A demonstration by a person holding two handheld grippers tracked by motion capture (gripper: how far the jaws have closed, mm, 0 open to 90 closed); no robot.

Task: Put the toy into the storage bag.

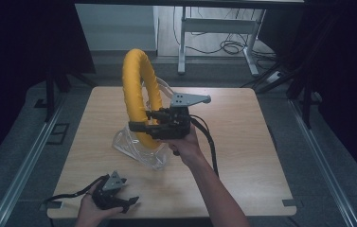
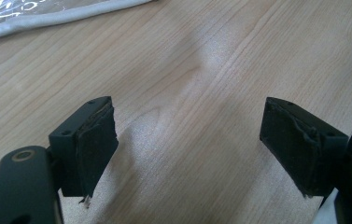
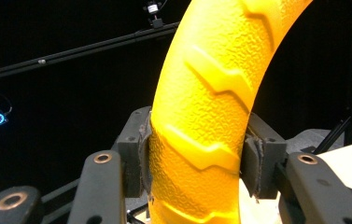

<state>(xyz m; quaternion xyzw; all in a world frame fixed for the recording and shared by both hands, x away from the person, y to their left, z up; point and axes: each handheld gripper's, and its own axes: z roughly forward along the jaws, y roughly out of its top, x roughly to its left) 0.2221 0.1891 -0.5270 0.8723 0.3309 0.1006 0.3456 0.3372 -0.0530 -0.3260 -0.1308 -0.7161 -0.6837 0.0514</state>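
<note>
A yellow ring [image 1: 136, 94] with a chevron-patterned cover stands upright on the wooden table [image 1: 242, 142], over a clear plastic bag [image 1: 133, 149]. My right gripper [image 1: 147, 124] is shut on the ring's lower right side; in the right gripper view its pads [image 3: 144, 154] press both flanks of the yellow ring [image 3: 206, 107]. My left gripper [image 1: 131, 202] rests low at the table's front left edge, held in a hand. In the left gripper view it [image 2: 190, 154] stands open over bare wood, nothing between its pads [image 2: 94, 149].
A strip of clear plastic with a white edge [image 2: 47, 18] lies at the top left of the left gripper view. Dark curtains flank the table. Beyond it a white desk frame [image 1: 214, 33] and cables [image 1: 233, 47] stand on the floor.
</note>
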